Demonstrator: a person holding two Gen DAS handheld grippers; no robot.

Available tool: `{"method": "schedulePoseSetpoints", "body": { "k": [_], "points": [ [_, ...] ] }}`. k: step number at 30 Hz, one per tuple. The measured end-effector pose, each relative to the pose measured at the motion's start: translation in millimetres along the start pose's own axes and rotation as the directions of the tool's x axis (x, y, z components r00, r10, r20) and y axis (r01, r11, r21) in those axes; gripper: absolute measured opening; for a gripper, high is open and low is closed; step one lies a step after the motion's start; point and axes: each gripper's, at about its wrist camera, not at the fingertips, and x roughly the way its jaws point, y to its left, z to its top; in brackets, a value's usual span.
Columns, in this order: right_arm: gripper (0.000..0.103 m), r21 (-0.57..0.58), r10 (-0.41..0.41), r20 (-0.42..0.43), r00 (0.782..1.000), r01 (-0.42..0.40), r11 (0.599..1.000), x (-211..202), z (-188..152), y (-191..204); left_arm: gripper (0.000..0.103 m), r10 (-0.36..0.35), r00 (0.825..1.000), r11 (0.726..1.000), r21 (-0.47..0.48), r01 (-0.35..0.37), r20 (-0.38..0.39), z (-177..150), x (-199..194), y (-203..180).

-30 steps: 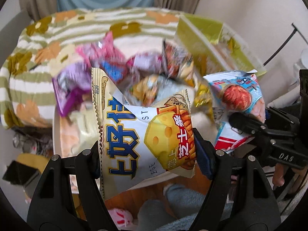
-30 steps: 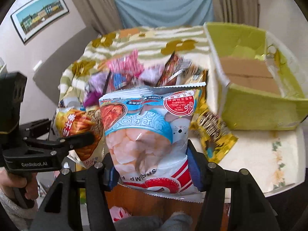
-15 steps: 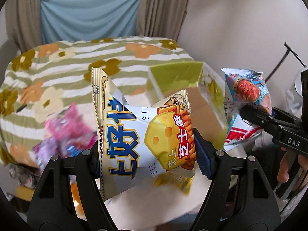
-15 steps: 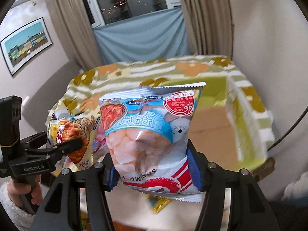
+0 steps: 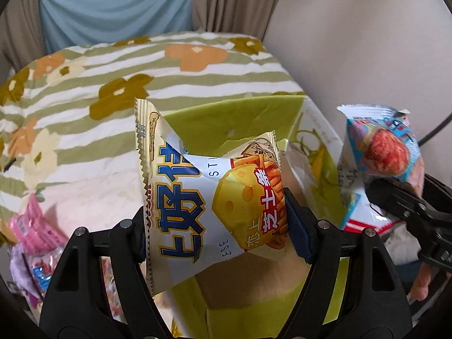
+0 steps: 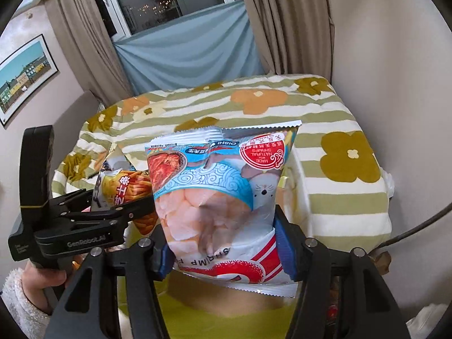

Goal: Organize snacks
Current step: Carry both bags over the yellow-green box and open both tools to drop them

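Striped floral bedding [image 5: 84, 107] lies beyond both grippers. Your left gripper [image 5: 214, 226] pinches the cheese-stick bag [image 5: 214, 197]; your right gripper [image 6: 223, 243] pinches the shrimp-chip bag [image 6: 214, 197], both above the green box [image 5: 234, 124]. Judge both light, slippery, crushable: grip sealed edges gently.

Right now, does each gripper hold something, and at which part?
The left gripper pinches the cheese-stick bag by its side edges; the right gripper pinches the shrimp-chip bag across its lower sides.
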Motion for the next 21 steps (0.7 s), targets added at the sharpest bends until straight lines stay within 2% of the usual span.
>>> {"method": "schedulePoseSetpoints", "body": {
  "k": [5, 10, 21],
  "points": [
    [0.055, 0.000, 0.016, -0.031, 0.999, -0.016, 1.000, 19, 4, -16, 0.097, 0.103, 0.995, 0.994, 0.035, -0.103, -0.009, 5, 25, -9],
    [0.055, 0.002, 0.013, -0.052, 0.999, -0.013, 1.000, 28, 4, -24, 0.099, 0.119, 0.993, 0.993, 0.031, -0.118, -0.026, -1, 26, -1],
    [0.056, -0.046, 0.005, -0.088, 0.996, -0.009, 0.999, 45, 18, -20, 0.099, 0.158, 0.987, 0.987, -0.009, -0.158, 0.004, -16, -15, 8]
  ]
}}
